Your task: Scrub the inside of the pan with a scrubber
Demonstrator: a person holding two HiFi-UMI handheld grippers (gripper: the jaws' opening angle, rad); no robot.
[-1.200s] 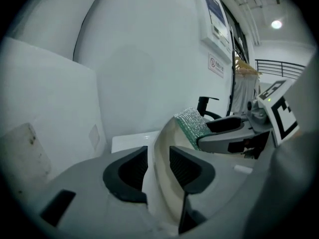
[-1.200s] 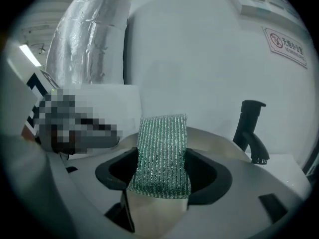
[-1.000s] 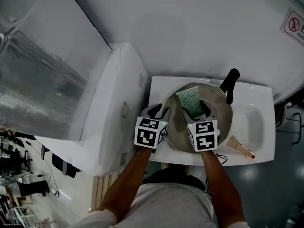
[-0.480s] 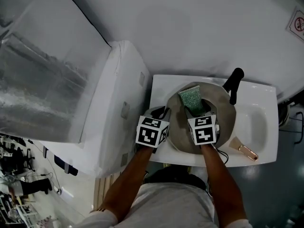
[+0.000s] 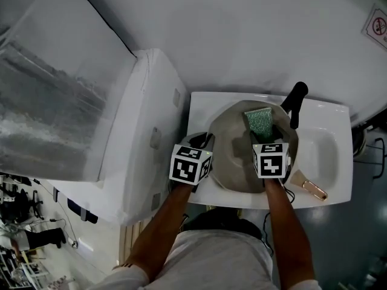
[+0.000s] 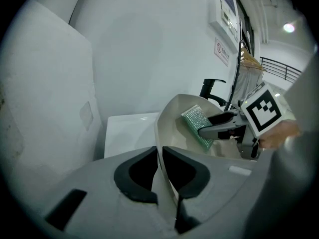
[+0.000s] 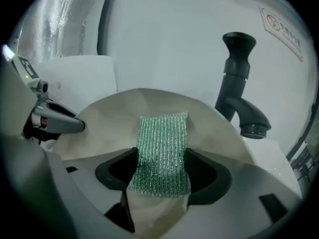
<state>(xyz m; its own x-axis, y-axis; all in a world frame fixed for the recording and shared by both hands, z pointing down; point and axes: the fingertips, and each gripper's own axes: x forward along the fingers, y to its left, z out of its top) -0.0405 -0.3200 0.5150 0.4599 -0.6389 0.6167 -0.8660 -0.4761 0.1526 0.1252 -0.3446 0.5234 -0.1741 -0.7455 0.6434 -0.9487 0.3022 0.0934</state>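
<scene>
A grey-beige pan (image 5: 233,156) sits tilted in the white sink (image 5: 329,116). My left gripper (image 5: 204,142) is at the pan's left rim. In the left gripper view its jaws (image 6: 160,173) are closing, one inside and one outside the thin pan wall (image 6: 169,118), with the pads on it. My right gripper (image 5: 261,139) is inside the pan, shut on a green mesh scrubber (image 5: 259,121). In the right gripper view the scrubber (image 7: 162,153) stands between the pads over the pan's inner surface (image 7: 114,118). The scrubber (image 6: 197,125) also shows against the pan's inside in the left gripper view.
A black tap (image 5: 295,104) stands at the sink's back, just right of the pan. A copper-coloured handled tool (image 5: 311,190) lies at the sink's front right. A white appliance (image 5: 145,138) flanks the sink on the left, and a white wall rises behind.
The right gripper has carried the scrubber to the right across the pan, toward the tap. The left gripper has stayed at the pan's left rim.
</scene>
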